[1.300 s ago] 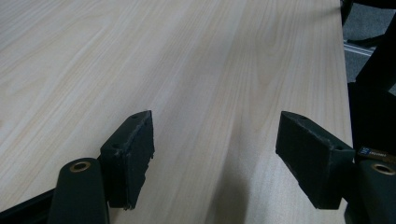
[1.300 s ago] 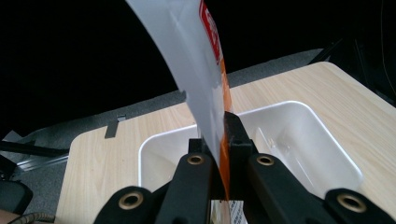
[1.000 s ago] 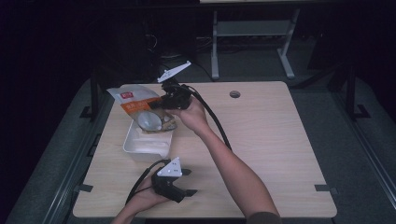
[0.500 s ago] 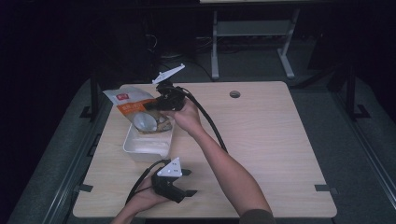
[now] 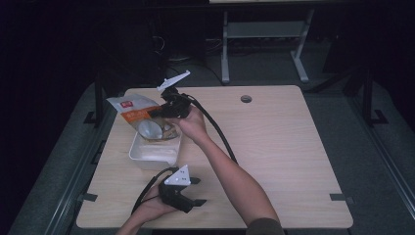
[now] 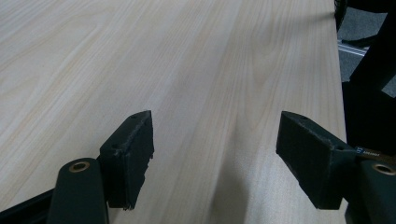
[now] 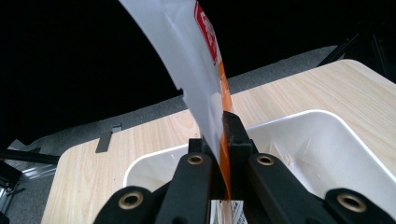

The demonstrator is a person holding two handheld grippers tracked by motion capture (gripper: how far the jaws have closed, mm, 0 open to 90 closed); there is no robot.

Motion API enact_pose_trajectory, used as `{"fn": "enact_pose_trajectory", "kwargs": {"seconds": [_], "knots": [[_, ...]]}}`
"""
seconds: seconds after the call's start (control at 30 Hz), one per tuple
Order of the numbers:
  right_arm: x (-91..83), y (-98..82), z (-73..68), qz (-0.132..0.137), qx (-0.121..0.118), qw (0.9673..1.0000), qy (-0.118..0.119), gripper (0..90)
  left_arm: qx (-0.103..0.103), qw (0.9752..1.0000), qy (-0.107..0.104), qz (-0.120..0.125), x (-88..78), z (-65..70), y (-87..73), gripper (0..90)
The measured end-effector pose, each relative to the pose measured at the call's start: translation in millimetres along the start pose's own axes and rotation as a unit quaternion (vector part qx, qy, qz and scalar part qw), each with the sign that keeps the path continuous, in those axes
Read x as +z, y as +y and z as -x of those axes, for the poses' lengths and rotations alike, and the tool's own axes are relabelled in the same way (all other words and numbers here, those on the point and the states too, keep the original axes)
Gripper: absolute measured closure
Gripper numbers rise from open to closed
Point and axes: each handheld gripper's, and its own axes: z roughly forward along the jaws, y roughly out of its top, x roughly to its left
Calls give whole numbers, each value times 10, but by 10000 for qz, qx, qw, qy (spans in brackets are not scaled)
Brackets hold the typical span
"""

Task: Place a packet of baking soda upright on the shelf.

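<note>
- Snack bag: silver and orange pouch with a red label near its top edge, held off the worktop over the far end of the white tray. In the high view it lies tilted, top edge toward the worktop's far-left corner, lower end hanging over the tray.
- Right gripper view: the bag rises as a thin curved sheet from between the two black fingers, silver face to one side, orange edge to the other.
- Right gripper: fingers together, clamped on the bag's lower part with the film pinched flat between the pads. Grey three-cornered plate on top, tipped up and away from the person. Black cable trails back along the forearm toward the near edge.
- Right hand: wrapped around the gripper body, just right of the tray.
- Tray: white, rectangular with rounded corners, sits on the left half of the worktop. Contents under the bag hard to make out; something pale and rounded shows at its far end.
- Left gripper: resting low on the worktop near the front edge, well apart from tray and bag, pointing right. Fingers apart, nothing between them, bare wood grain beneath.
- Left hand: holds that gripper from the near side.
- Worktop: light wood, with a round cable hole near the far edge.
</note>
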Motion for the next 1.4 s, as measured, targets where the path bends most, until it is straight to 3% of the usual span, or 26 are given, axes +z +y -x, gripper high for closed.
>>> {"fn": "enact_pose_trajectory", "kwargs": {"seconds": [0.67,1.2,1.4], "knots": [[169,-185,72,18,194,9998,49,899,3,10000,6,8,-8,-4,0,273],[241,-397,132,-32,374,9993,-74,890,-1,10000,-10,-13,-1,-5,1,273],[232,-408,122,-101,271,9995,-151,853,1,10000,-19,-16,2,-4,3,273]]}}
